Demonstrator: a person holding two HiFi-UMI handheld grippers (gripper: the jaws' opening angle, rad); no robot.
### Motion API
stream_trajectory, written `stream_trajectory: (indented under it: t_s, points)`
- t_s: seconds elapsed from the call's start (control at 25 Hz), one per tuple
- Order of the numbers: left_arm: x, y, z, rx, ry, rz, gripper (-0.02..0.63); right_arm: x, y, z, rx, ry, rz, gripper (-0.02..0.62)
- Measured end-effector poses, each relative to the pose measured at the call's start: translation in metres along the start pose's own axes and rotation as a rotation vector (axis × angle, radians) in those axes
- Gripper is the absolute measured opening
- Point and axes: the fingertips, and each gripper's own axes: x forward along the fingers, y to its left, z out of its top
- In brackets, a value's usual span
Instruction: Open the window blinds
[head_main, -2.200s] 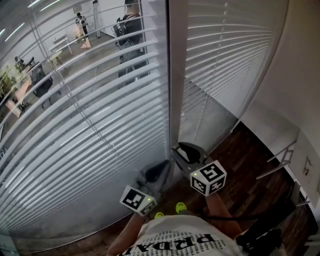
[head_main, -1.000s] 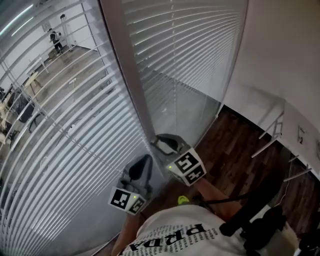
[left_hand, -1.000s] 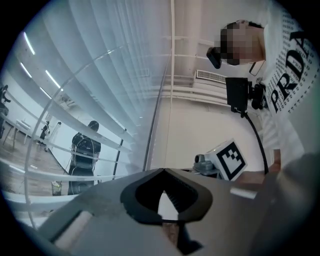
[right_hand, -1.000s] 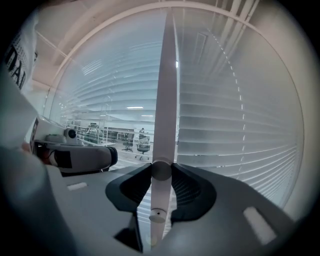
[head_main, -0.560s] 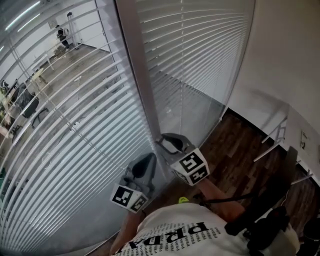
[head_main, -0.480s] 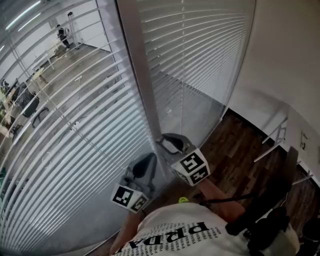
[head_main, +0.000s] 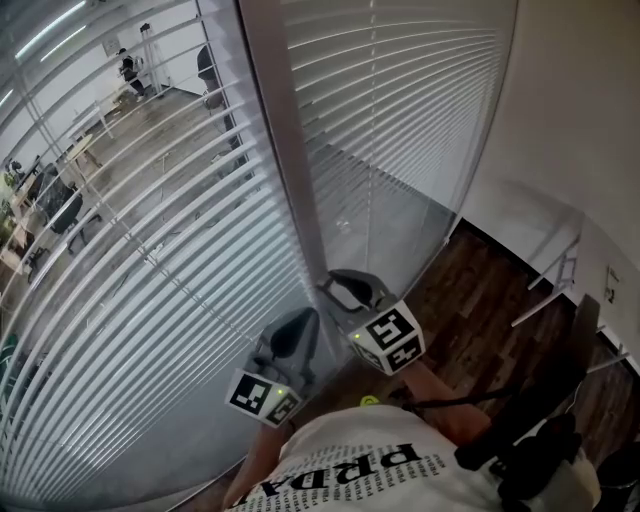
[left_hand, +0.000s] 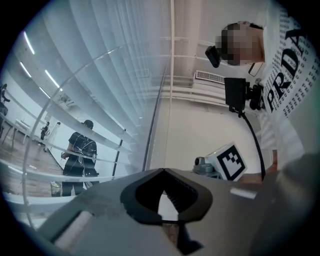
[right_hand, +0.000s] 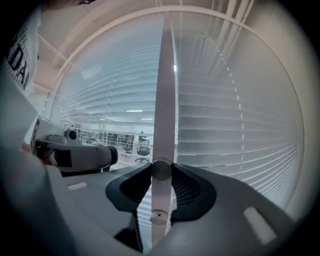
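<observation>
Change: hardly any against half a second back, with both grippers at the foot of the post as then. Against the oldest frame, a leftward lean of that post in the head view in place of upright.
Task's thing: left blind (head_main: 150, 260) and right blind (head_main: 410, 110), two in all, side by side behind glass straight ahead.
Slats: on the left blind tilted enough to show the room beyond; on the right blind closer set and mostly white.
Divider: one pale post (head_main: 285, 150) between the two blinds.
Control: one round grey knob (right_hand: 161, 170) low on the post's front, with one smaller disc (right_hand: 158, 215) just below it.
Right claw: right gripper (head_main: 340, 288) closed on the knob, one tip touching each side, jaws held fairly wide by it.
Left claw: left gripper (head_main: 300, 325) with tips met and nothing between them, just left of the post and beside the right gripper, touching neither blind.
Markers: two marker cubes (head_main: 390, 338), one on each gripper.
Beyond the glass: one person in black (left_hand: 80, 155) in the left gripper view; office chairs (right_hand: 143, 147) far off in the right gripper view, too small to count.
Surroundings: dark wood floor (head_main: 490, 290) to the right, plain wall (head_main: 570, 120) above it, white printed shirt (head_main: 380, 470) at the bottom edge.
</observation>
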Motion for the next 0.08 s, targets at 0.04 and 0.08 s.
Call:
stream_trajectory:
  t_s: [0.04, 0.08]
  points:
    - [-0.0002, 0.0014, 0.0026, 0.0, 0.001, 0.0, -0.006, 0.0015, 0.0006, 0.0028, 0.002, -0.002, 0.002, 0.121]
    - [-0.0004, 0.0028, 0.0055, 0.0, 0.001, 0.001, -0.006, 0.0031, 0.0013, 0.0058, 0.004, -0.004, 0.004, 0.123]
